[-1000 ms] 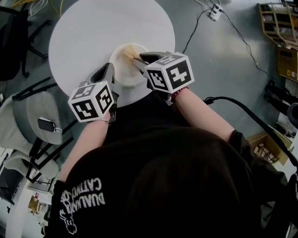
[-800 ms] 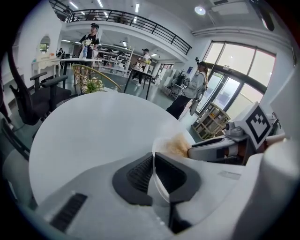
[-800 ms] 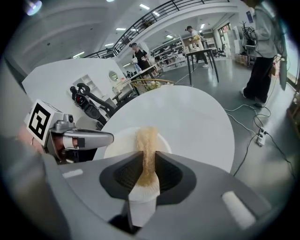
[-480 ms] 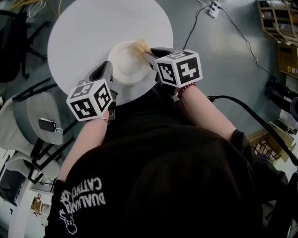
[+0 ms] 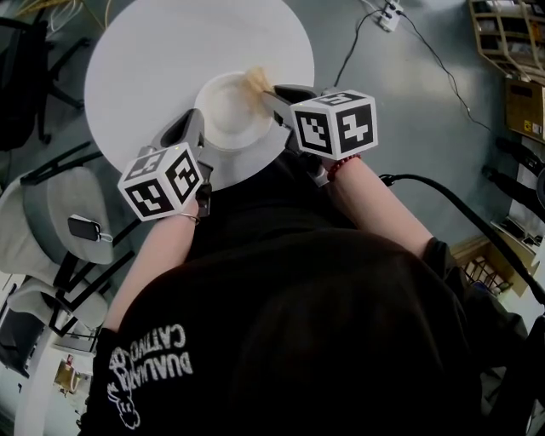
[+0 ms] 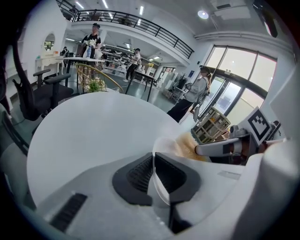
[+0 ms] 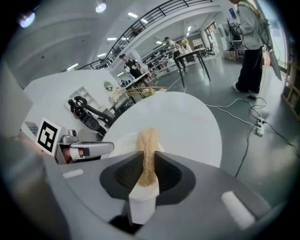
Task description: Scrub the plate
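A white plate lies on the round white table, near its front edge. My left gripper is shut on the plate's near left rim; in the left gripper view the thin rim runs between the black pads. My right gripper is shut on a tan scrubber, which rests at the plate's far right rim. In the right gripper view the scrubber sticks up from between the jaws, over the plate. Each gripper shows in the other's view: the right gripper and the left gripper.
Grey chairs stand left of the table, one with a phone on it. A power strip and cables lie on the floor to the right, with shelving beyond. People stand far off in the hall.
My right gripper has swept the scrubber from the plate's middle out to its far right rim. The left gripper has kept its hold on the rim.
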Available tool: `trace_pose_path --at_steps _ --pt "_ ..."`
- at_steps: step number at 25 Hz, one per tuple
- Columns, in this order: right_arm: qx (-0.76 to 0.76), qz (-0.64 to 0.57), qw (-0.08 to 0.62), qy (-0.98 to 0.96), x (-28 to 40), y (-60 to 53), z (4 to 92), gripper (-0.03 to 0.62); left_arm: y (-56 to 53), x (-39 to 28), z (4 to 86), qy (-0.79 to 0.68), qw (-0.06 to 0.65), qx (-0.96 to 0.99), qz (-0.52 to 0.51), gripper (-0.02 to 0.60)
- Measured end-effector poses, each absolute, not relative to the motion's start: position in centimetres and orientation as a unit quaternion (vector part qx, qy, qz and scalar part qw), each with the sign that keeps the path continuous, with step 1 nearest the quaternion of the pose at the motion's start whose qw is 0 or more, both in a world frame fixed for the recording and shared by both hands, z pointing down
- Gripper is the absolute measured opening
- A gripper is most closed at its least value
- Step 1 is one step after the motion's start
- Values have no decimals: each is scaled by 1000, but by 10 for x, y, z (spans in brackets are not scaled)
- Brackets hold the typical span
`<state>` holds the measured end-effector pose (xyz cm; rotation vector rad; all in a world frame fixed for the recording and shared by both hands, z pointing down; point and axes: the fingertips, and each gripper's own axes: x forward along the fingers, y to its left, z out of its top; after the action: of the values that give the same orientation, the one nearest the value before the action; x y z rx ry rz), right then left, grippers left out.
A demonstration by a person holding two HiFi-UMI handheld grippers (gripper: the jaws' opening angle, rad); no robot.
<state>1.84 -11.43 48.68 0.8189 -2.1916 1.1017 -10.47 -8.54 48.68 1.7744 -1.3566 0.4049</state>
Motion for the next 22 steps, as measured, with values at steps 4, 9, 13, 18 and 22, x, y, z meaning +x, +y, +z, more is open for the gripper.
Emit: trace_pose_path --at_steps 4,9,13,18,22 --pt "238 406 262 -842 -20 -100 475 80 -87 -101 486 -541 424 711 147 15" --pt "186 400 280 -853 -50 -77 475 81 -84 -105 488 -545 430 705 149 15" --pt "159 422 266 -852 -59 -68 473 81 -81 -108 491 -550 441 695 142 14" --pt "159 391 296 -857 -56 -67 484 78 -79 -109 492 -548 445 695 139 14" --pt "177 369 322 -854 -47 -71 493 80 -79 -107 491 -542 445 699 139 14"
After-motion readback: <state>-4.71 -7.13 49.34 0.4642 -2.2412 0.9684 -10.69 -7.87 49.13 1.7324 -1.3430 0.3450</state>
